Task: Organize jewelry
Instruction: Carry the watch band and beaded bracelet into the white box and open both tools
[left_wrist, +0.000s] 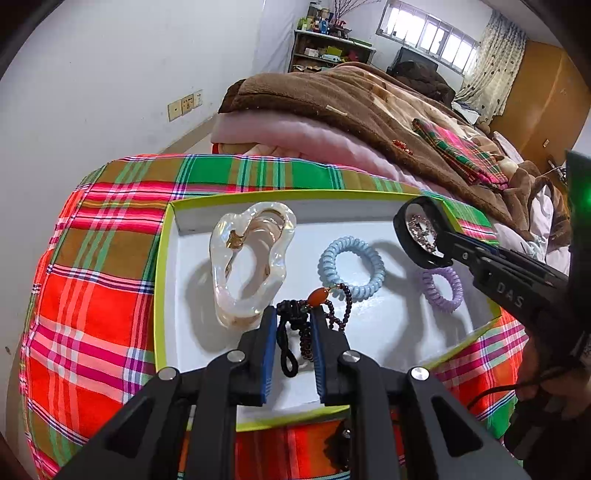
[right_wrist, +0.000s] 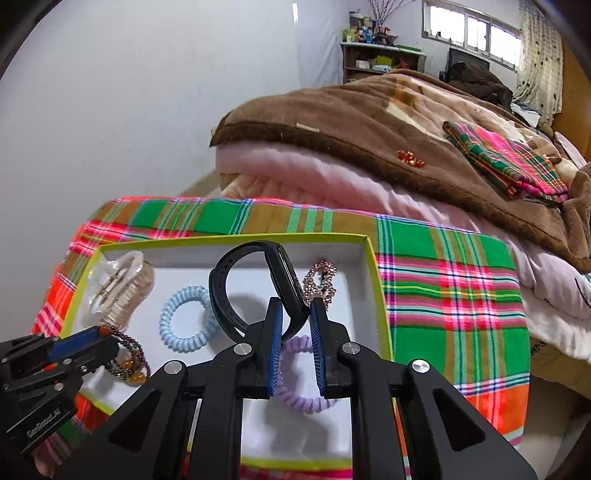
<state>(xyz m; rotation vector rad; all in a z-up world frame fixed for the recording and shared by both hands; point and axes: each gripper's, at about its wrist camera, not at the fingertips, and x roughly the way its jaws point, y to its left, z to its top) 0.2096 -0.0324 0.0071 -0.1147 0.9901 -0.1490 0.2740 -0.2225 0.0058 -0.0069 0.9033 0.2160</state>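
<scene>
A white box with a lime-green rim (left_wrist: 162, 258) (right_wrist: 373, 273) lies on a plaid cloth. My left gripper (left_wrist: 293, 314) is shut on a dark beaded bracelet with an orange bead (left_wrist: 319, 297) (right_wrist: 127, 354), low over the box's near side. My right gripper (right_wrist: 295, 310) is shut on a black smart band (right_wrist: 284, 280) (left_wrist: 417, 236) and holds it above the box. In the box lie a clear hair claw (left_wrist: 251, 258) (right_wrist: 118, 280), a blue coil hair tie (left_wrist: 351, 267) (right_wrist: 184, 317), a purple coil hair tie (left_wrist: 441, 288) (right_wrist: 299, 395) and a rhinestone clip (right_wrist: 321, 280).
The plaid cloth (left_wrist: 99, 280) (right_wrist: 454, 288) covers the surface under the box. Behind it lie a pink quilt (right_wrist: 317, 166) and a brown blanket (left_wrist: 354, 96) with a small red ornament (right_wrist: 410, 158) and a folded plaid cloth (right_wrist: 509, 162). A white wall is on the left.
</scene>
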